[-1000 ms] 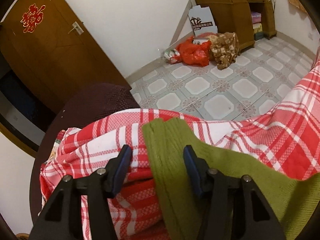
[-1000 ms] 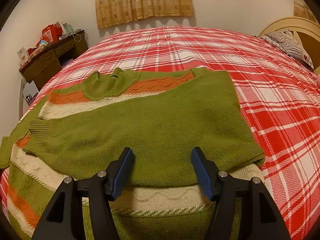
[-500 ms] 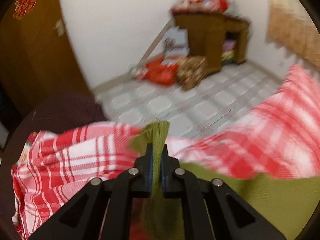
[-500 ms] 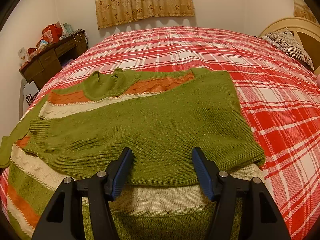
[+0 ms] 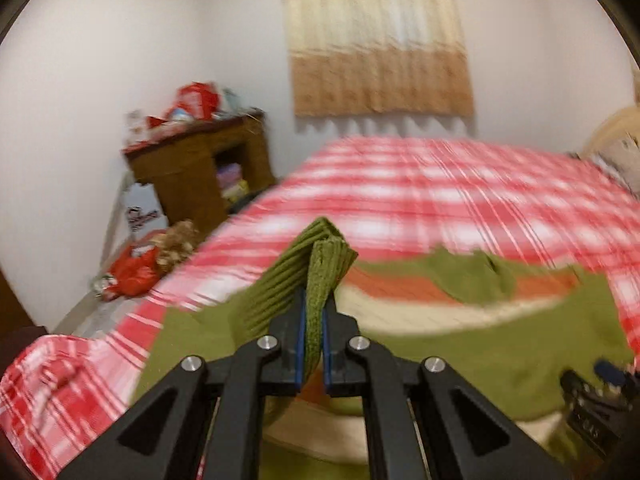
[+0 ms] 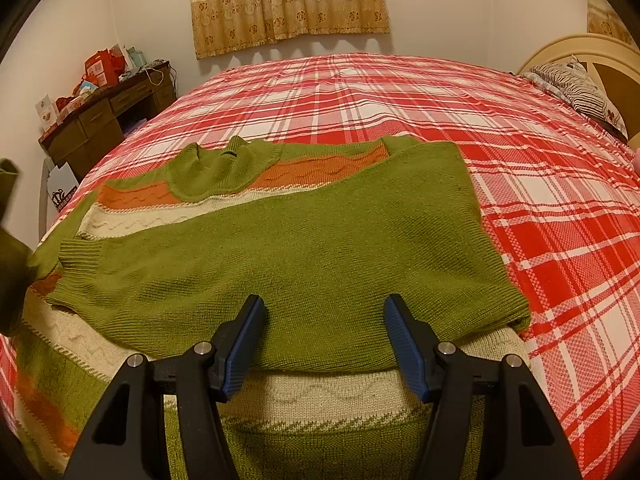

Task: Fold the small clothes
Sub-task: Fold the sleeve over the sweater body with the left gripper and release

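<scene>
My left claw [image 5: 314,322] is pressed together on the ribbed green cuff [image 5: 320,256] of the sweater's sleeve, the knit bunched upright between the blue pads and poking out past their tips. The sleeve hangs lifted off the bed, trailing down to my left. This view is blurred, so finer detail of the fold is hard to read.

My right claw [image 6: 324,334] is spread wide and grips nothing; its blue-padded fingers [image 6: 242,344] sit low over the near part of the sweater [image 6: 304,248], and I cannot tell whether the tips touch the knit. The sweater lies flat on the red-and-white plaid bedspread [image 6: 540,200], collar toward the far side, with orange and cream bands showing across the chest. One green sleeve is already laid across the body, its cuff [image 6: 80,254] ending near the left edge. The cream and green hem band [image 6: 320,404] lies under my right claw.

Off the bed's far left corner stands a brown desk [image 6: 100,124]; that surface is heaped with red packets and boxes. A patterned curtain [image 6: 288,0] hangs on the back wall, and a striped pillow [image 6: 576,86] rests by the headboard at the right.
</scene>
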Tool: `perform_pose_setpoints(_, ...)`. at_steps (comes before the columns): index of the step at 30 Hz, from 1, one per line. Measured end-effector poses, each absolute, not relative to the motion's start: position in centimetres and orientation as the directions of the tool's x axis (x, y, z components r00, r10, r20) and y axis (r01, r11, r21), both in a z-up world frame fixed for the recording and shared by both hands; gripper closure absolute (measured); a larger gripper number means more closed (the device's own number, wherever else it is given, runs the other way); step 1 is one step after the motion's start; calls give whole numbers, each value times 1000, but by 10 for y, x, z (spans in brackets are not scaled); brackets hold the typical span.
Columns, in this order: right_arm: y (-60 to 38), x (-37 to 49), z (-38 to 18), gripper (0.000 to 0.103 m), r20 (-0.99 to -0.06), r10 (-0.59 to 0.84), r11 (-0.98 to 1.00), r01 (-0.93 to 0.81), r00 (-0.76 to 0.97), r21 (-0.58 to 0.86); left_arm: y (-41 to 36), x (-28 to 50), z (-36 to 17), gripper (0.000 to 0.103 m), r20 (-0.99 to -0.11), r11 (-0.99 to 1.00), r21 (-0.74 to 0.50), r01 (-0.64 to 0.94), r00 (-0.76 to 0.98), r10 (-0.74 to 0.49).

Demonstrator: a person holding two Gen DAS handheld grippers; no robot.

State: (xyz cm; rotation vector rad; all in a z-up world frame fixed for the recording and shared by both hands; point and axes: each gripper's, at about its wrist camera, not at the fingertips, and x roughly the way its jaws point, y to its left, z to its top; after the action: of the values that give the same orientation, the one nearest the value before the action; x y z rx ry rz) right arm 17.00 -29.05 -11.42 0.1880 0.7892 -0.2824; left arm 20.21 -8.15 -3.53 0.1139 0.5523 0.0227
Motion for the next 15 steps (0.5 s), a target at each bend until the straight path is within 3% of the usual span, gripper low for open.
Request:
perform_pose_setpoints(4, -291, 170, -114, 40, -720, -178, 946, 318, 671, 63, -94, 212, -65, 89, -628, 988, 136, 72, 778, 30)
perform_pose_setpoints(8, -291, 170, -114, 39, -720, -177, 946, 318, 671, 64, -84, 190, -66, 84, -654, 988, 124, 95, 756, 9)
perform_pose_setpoints(11, -290, 170, -114, 37, -720, -172, 946, 316, 672, 69, -55, 172, -61, 56, -661, 996, 61, 73, 751, -14)
perform_pose_setpoints(13, -289, 172, -114, 33, -723, -161, 949, 305, 672, 73, -34, 164, -65, 26, -649, 1000, 19, 14, 761, 1)
perform_pose_setpoints(15, -287, 172, -115, 28, -727, -153, 953, 295, 669, 70, -8, 154, -67, 23, -623, 999, -1, -52, 781, 40)
